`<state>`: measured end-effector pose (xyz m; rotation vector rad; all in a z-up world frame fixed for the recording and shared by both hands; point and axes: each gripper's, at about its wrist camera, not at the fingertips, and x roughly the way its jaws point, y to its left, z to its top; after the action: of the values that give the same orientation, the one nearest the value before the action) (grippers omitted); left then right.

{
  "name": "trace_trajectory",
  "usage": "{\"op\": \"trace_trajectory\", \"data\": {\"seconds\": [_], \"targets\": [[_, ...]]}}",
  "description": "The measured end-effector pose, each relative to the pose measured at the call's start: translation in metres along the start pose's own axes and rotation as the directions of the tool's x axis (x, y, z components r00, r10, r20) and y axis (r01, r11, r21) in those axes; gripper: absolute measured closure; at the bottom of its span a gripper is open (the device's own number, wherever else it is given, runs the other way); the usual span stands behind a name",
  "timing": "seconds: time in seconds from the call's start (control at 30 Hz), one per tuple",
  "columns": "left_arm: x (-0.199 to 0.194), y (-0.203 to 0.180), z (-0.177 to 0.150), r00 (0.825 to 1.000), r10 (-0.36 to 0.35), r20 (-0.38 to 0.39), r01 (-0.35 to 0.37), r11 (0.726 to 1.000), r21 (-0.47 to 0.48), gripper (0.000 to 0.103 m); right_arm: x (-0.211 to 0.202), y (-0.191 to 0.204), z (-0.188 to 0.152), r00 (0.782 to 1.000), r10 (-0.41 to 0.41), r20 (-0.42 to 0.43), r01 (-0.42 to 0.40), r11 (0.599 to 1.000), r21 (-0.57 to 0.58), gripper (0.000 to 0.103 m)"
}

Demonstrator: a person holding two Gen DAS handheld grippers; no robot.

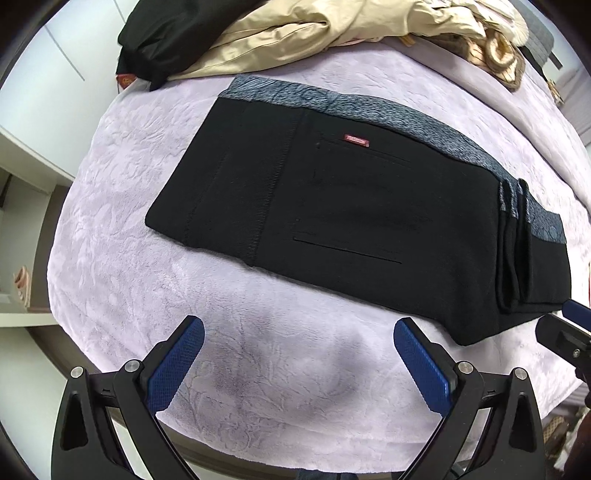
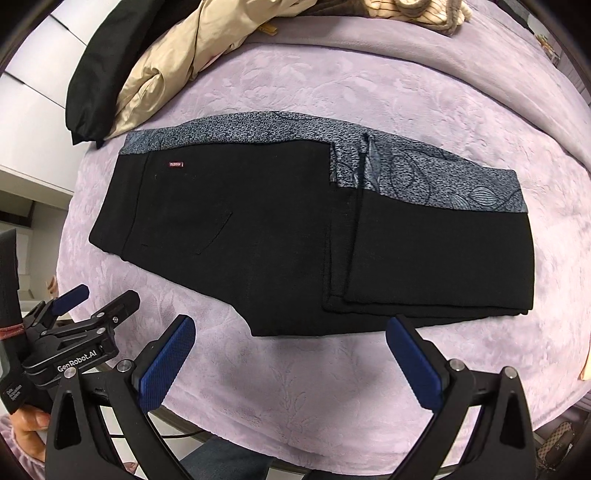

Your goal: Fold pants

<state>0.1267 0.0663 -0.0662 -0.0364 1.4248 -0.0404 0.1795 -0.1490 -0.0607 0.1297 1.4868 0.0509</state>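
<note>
The black pants (image 2: 295,236) lie folded at mid-frame on the lilac blanket (image 2: 332,387) (grey patterned band along their upper edge). The left gripper (image 1: 299,354) and right gripper (image 2: 290,350) hover below them, jaws apart, empty. A beige jacket (image 1: 295,29) sits at the upper edge.

left wrist: looks down-forward past its own fingers, near the bed edge, pants (image 1: 332,206) mid-frame | right wrist: same facing, pants (image 2: 295,236) centred | shared: pants, lilac blanket (image 1: 122,206), clothes pile (image 1: 295,26) along top
</note>
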Motion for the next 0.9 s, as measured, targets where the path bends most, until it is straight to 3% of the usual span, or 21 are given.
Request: {"op": "trace_trajectory", "data": {"seconds": [0.4,0.9], "targets": [[0.002,0.02,0.0,1.0,0.015,0.001,-0.015,0.999,-0.039,0.0,0.01,0.011,0.006,1.0,-0.017,-0.006,0.017,0.999,-0.04,0.0],[0.0,-0.002,0.003,1.0,0.01,0.001,-0.01,1.0,-0.013,0.0,0.006,-0.002,0.005,1.0,-0.023,0.0,0.023,1.0,-0.003,0.0]]}}
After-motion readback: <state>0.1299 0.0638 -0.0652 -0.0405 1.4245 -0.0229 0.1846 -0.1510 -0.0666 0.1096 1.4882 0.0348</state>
